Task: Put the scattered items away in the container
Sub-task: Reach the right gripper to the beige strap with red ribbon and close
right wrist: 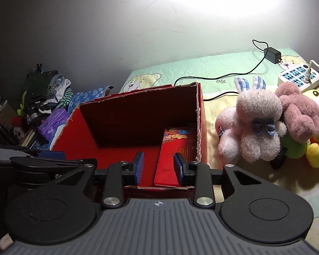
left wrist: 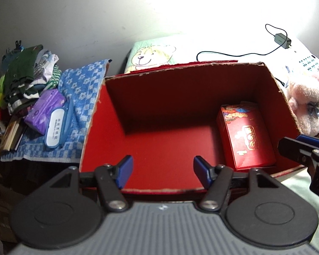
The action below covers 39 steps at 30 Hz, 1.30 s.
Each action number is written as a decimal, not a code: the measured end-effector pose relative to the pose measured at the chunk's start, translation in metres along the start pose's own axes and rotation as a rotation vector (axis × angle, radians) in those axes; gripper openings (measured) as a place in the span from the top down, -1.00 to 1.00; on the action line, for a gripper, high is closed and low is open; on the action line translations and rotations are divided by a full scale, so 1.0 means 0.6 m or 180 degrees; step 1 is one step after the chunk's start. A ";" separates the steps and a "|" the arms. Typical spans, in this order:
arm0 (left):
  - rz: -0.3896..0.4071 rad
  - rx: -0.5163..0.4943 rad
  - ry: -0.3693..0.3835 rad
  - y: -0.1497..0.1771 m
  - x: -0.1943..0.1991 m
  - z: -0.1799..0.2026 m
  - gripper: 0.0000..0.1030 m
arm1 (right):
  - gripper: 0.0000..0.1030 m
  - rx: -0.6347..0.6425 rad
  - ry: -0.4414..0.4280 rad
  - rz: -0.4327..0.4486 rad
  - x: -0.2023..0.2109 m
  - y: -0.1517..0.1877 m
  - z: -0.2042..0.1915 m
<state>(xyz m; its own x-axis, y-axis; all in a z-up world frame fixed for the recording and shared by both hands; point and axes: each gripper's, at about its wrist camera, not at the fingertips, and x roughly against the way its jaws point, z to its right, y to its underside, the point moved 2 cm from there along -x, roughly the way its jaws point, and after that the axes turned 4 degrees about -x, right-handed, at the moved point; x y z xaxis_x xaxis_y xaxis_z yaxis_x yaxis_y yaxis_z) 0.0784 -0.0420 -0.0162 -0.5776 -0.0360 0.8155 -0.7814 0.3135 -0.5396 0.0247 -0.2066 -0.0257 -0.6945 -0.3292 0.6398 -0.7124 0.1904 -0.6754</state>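
Bedsheet [right wrist: 212, 68] bears red box [left wrist: 108, 114], floor bare beside carton [left wrist: 246, 136].

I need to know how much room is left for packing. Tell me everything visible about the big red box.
The big red box is open-topped cardboard, red inside and out, with frayed pale edges along its rim. A flap stands up behind the back wall. It sits on the bear-print sheet, upright. Inside, one small red packet with gold print lies against the right wall; the rest of the floor is bare. Pink plush toys lie just right of it, a blue towel to its left.
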 end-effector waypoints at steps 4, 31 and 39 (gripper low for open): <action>0.0009 0.0071 0.0007 0.017 0.021 -0.002 -0.29 | 0.37 0.0069 -0.0082 0.0026 0.022 0.011 0.005; -0.0466 -0.0397 0.1250 0.180 0.037 0.136 -0.30 | 0.37 -0.0432 -0.0767 -0.1028 -0.008 0.116 0.091; -0.0597 -0.0306 0.1300 0.197 0.009 0.149 -0.32 | 0.38 -0.0501 -0.0892 -0.1260 -0.024 0.128 0.101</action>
<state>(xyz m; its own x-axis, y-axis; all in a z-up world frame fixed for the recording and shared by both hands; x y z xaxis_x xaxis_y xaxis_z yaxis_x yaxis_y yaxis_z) -0.0383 -0.0897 -0.0946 -0.2727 0.2702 0.9234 -0.8269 0.4247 -0.3685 -0.0139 -0.2432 -0.1092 -0.3300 -0.6355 0.6980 -0.9370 0.1308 -0.3240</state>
